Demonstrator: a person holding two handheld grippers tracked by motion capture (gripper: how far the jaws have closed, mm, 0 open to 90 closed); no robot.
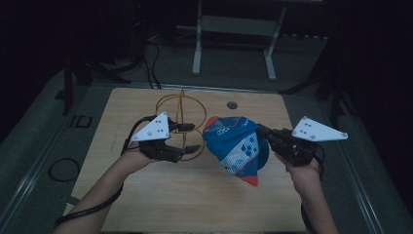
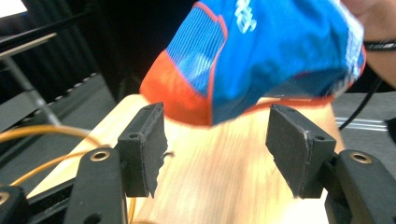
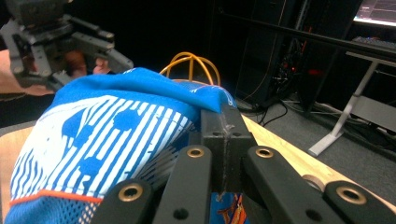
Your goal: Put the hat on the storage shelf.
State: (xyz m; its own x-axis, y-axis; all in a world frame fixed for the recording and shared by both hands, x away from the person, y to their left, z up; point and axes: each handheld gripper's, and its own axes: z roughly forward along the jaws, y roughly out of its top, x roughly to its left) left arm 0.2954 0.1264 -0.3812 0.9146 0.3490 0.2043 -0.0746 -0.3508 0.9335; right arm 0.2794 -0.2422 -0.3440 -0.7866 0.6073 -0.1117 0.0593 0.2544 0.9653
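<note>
At the centre-right of the pale wooden table point(image 1: 146, 204), roughly four o'clock from the small round hole in its far edge, hangs a blue fabric garment with white stripes, white print and orange trim point(image 1: 236, 146). It is lifted off the wood, bunched into a rough cone: its long axis runs from a wide upper end at about eleven o'clock down to an orange-edged tip at five o'clock, so the narrow end points toward the person's side of the table. In the left gripper view the cloth point(image 2: 261, 51) floats above the board, its orange hem sagging lowest at the left.

The right gripper point(image 1: 263, 130) comes in from three o'clock, under its grey three-cornered plate, with its black jaws pressed together on a fold at the garment's upper right edge; the right gripper view shows the two pads closed tight with blue cloth point(image 3: 107, 130) pinched between them.

The left gripper point(image 1: 192, 137) sits at nine o'clock of the garment, just beside it and apart from it. Its jaws are spread, with bare tabletop between the pads. A yellow-orange wire frame of crossed hoops point(image 1: 178, 105) stands on the table just behind that gripper, toward twelve o'clock.
</note>
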